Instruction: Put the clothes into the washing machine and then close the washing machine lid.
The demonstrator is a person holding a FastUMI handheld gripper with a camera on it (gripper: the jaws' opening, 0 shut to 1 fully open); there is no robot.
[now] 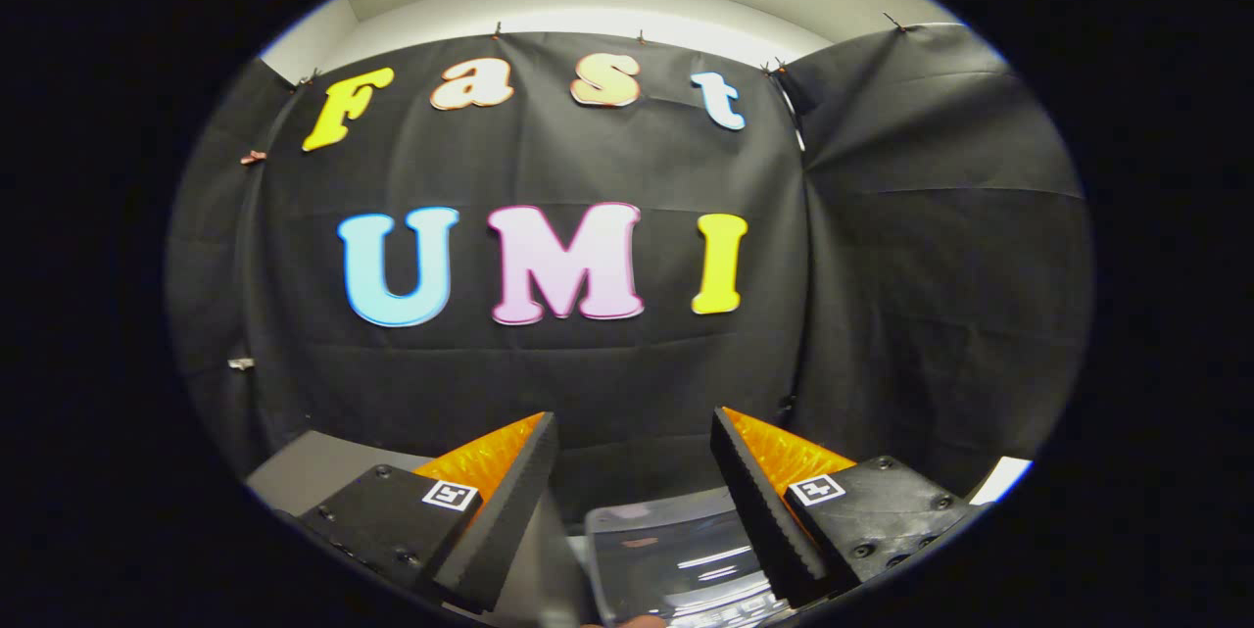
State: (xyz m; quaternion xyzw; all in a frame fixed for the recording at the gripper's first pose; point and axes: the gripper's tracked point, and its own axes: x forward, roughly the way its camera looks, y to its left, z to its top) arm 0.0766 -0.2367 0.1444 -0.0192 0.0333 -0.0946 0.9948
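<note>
Fingers [534, 501] of the gripper [635, 427] are standing wide apart, holding nothing, pointing over the glossy lid [676, 559]; clothes seemingly remaining to load.

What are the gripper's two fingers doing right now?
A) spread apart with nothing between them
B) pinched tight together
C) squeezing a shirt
A: the gripper has its fingers wide apart, holding nothing, and the shiny clear lid shows low in the gap between them.
</note>
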